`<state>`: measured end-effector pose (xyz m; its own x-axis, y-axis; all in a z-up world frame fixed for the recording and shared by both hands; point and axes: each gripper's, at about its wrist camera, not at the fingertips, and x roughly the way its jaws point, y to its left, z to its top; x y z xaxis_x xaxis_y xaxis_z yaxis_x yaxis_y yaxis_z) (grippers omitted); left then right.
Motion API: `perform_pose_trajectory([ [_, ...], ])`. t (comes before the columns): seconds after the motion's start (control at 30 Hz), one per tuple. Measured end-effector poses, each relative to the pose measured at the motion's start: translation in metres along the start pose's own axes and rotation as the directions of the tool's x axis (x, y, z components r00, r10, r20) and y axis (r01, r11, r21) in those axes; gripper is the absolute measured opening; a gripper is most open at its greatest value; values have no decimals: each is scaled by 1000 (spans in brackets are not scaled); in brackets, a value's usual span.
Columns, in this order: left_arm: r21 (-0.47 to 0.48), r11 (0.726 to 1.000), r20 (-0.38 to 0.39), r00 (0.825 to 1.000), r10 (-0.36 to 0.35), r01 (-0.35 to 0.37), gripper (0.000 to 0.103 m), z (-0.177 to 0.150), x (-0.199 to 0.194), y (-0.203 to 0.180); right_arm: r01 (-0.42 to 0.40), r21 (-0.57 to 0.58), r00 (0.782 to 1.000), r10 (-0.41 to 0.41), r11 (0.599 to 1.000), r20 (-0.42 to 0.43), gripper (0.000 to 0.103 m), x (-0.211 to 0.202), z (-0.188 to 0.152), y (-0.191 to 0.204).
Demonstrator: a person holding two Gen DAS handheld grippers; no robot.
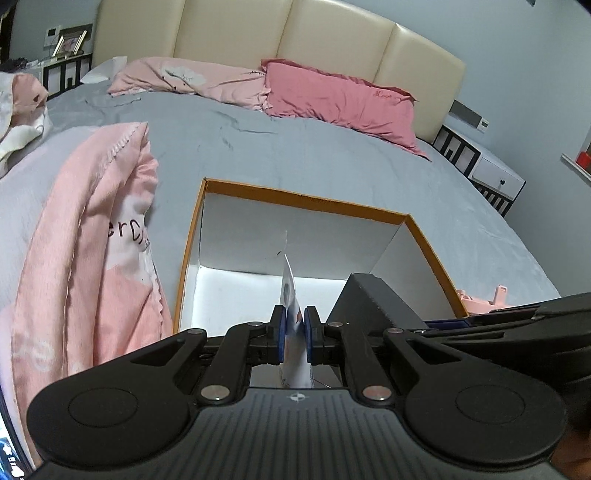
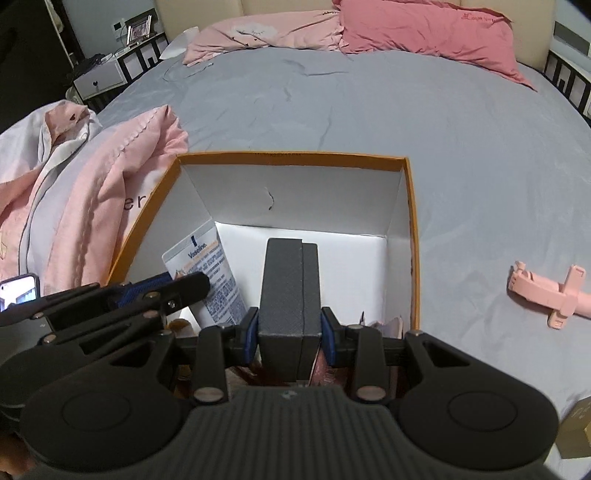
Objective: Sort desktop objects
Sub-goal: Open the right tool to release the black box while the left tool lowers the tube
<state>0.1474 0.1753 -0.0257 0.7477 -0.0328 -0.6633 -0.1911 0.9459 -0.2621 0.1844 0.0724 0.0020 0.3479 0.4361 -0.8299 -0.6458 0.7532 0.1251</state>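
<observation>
A: Vaseline tube [image 2: 207, 273] sits pinched flat between the blue pads of the left gripper [image 1: 294, 325], its crimped end rising above the jaws and its body hanging inside the orange-rimmed box [image 2: 412, 236].

B: And the right gripper [image 2: 289, 332]?

A: Its jaws clamp a dark grey case [image 2: 290, 288] from both sides, the pads pressed against its flanks. The case stands tilted over the white floor of the box, near the middle.

B: How do the two held things sit relative to each other?

A: In the right wrist view the tube is just left of the case, close to the box's left wall, with the left gripper's fingers reaching in from the lower left. In the left wrist view the case [image 1: 373, 302] shows to the right of the tube [image 1: 293, 302].

B: Where does the box stand?

A: On a bed [image 2: 369, 110] with a grey sheet. A pink blanket [image 2: 110, 184] lies bunched against the box's left side, and two pink pillows [image 2: 424, 33] rest by the cream headboard [image 1: 280, 33].

B: Anything else on the sheet?

A: A pink plastic holder [image 2: 554, 291] lies well right of the box, apart from it. At the lower right edge a gold-coloured carton [image 2: 578, 432] is partly cut off. Something pinkish lies under the case in the near end of the box, too hidden to identify.
</observation>
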Motion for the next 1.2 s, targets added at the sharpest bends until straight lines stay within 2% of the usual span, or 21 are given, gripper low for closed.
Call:
perform_pose_trajectory([
  [0.2,-30,1000,-60,998,-10,8,11,-2,-1,7,-4,-32,999,2,999,-35,36,1,2,2],
  [0.6,-32,999,-71,997,-15,13,12,-4,-5,7,-53,-11,994,52,999,-101,37,1,10,-3],
  [0.67,-36,999,-74,997,-18,16,12,-4,-5,8,-55,-17,993,53,998,-105,34,1,9,-4],
  [0.73,-38,999,-76,997,-22,19,12,-4,-5,9,-53,-28,993,49,998,-109,26,2,9,-3],
  [0.83,-41,999,-77,997,-24,20,12,-5,-5,9,-63,-16,991,61,998,-115,26,2,11,-5],
  [1.0,-42,999,-76,997,-27,23,12,-4,-5,10,-58,1,996,58,998,-72,27,-1,24,-13],
  [1.2,-35,999,-76,997,-23,21,12,-5,-7,8,-30,-57,999,27,998,-42,27,18,49,-8],
])
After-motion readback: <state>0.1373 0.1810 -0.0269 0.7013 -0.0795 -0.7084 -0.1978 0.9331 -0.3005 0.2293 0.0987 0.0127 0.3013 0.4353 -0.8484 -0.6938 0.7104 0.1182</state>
